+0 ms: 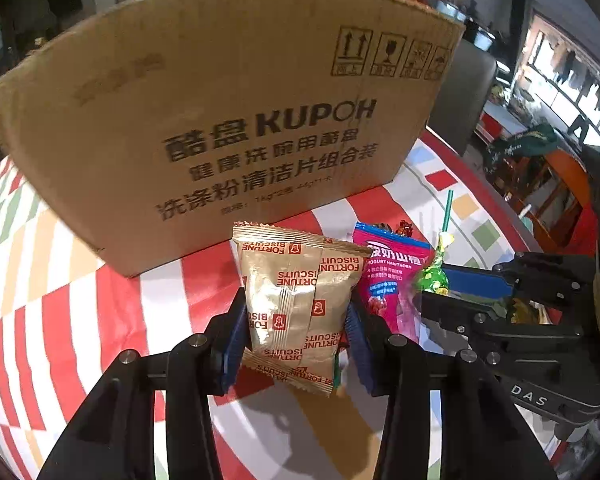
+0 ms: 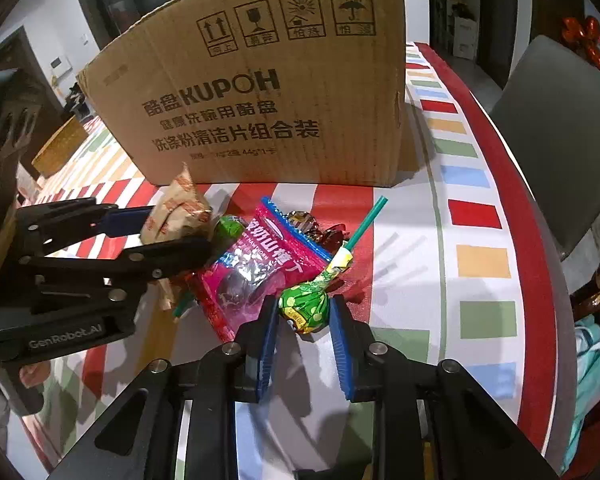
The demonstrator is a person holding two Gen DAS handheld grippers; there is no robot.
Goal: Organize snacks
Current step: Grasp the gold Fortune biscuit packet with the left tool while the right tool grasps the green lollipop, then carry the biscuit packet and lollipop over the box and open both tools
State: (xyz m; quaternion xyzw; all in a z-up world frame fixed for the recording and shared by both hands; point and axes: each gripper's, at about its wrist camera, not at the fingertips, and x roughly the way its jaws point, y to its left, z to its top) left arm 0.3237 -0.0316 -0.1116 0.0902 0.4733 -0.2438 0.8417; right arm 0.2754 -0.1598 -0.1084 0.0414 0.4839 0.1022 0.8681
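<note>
My left gripper is shut on a gold Fortune Biscuits packet, held upright just above the table; it also shows in the right wrist view. My right gripper is closed around the head of a green lollipop with a teal stick, lying on the cloth. A pink yogurt hawthorn packet lies between the grippers, also in the left wrist view. A large brown cardboard box stands behind the snacks.
Dark wrapped candies lie behind the pink packet. The table has a red, white and coloured patterned cloth. A grey chair stands at the right edge. A second green lollipop lies by the left gripper.
</note>
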